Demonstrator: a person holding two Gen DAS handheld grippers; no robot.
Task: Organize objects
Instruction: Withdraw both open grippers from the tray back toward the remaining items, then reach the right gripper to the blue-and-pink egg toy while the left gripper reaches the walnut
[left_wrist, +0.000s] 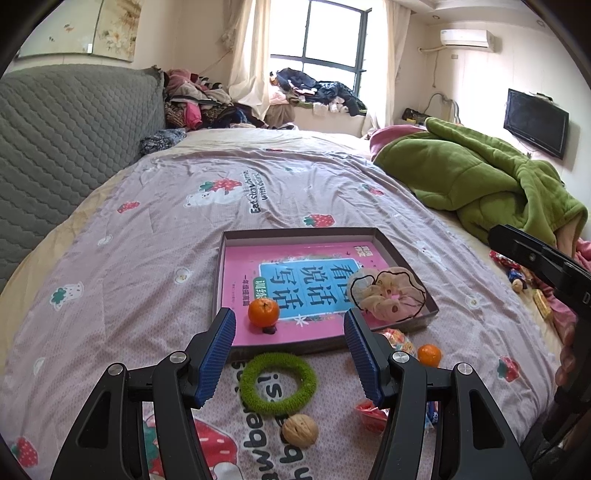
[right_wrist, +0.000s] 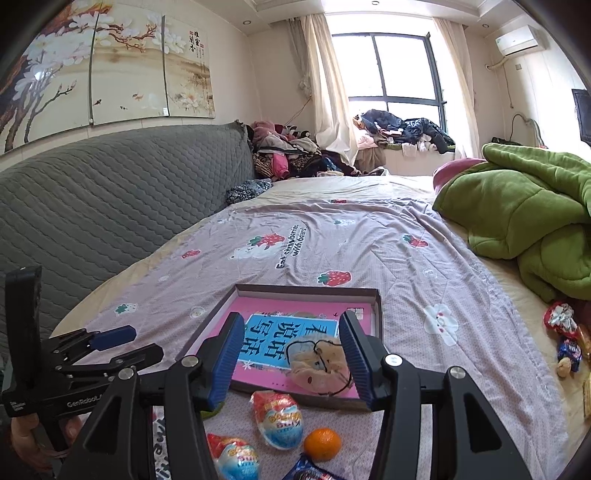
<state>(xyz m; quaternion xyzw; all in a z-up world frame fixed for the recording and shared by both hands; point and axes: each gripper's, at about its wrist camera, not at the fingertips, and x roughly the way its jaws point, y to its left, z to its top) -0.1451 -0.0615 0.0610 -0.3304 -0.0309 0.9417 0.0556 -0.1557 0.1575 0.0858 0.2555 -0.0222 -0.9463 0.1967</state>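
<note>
A shallow grey box (left_wrist: 413, 264) lies on the bed with a pink book (left_wrist: 306, 288) in it. On the book sit an orange tangerine (left_wrist: 263, 312) and a cream scrunchie (left_wrist: 388, 291). My left gripper (left_wrist: 290, 354) is open and empty, above a green fuzzy ring (left_wrist: 277, 382) and a walnut (left_wrist: 300, 430) in front of the box. A second tangerine (left_wrist: 429, 355) lies to the right. My right gripper (right_wrist: 291, 358) is open and empty, over the box's near edge (right_wrist: 376, 302), with the scrunchie (right_wrist: 319, 363) between its fingers. Two wrapped snack eggs (right_wrist: 277, 413) and a tangerine (right_wrist: 322, 443) lie below it.
A green blanket (left_wrist: 472, 173) is heaped at the right of the bed. Loose sweets and a nut (right_wrist: 567, 347) lie by the right edge. A grey quilted headboard (left_wrist: 66, 140) runs along the left. Clothes are piled at the far end by the window.
</note>
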